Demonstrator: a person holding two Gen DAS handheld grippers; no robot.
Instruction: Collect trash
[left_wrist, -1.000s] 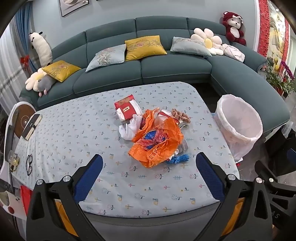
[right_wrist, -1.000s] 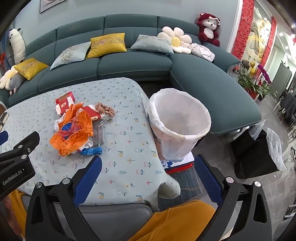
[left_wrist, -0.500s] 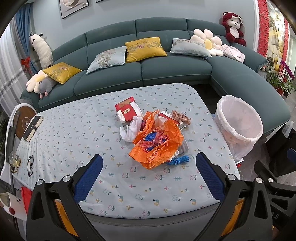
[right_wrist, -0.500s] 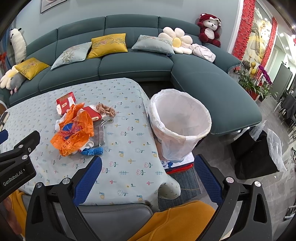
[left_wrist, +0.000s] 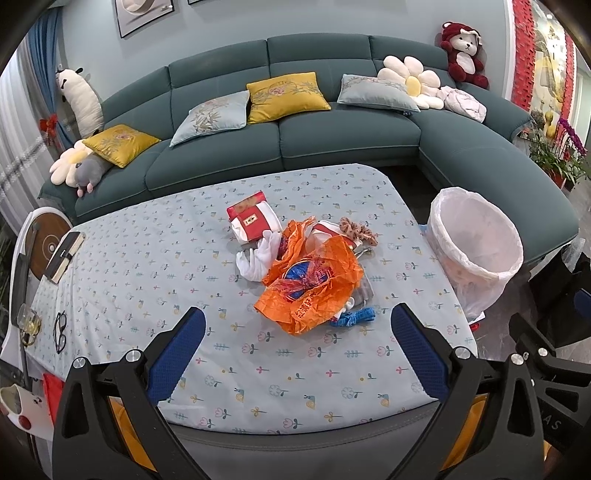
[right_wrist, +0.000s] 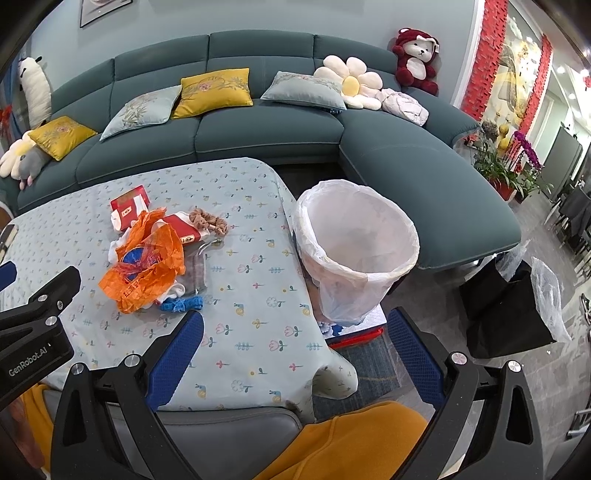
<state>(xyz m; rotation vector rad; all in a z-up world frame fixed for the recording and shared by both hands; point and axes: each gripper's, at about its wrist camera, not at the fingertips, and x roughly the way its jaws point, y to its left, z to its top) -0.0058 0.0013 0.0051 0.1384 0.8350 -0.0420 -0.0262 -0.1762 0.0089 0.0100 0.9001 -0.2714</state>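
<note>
left wrist view has tilted up slightly; both grippers (left_wrist: 295, 332) (right_wrist: 291, 332) stay spread, empty

"GenRobot.AI" on left gripper (right_wrist: 7, 273) body

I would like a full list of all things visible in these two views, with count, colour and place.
plastic bag: 1, orange, table middle
red-white packets: 2, behind and under the bag
white glove: 1, left of bag
scrunchie: 1, brown, behind bag
blue strap: 1, front of bag
bin: 1, white liner, floor right of table
table: 1, pale blue flowered cloth
sofa: 1, teal, behind table
cushions: 5, two yellow, three grey
left gripper: open, blue pads
right gripper: open, blue pads
</note>
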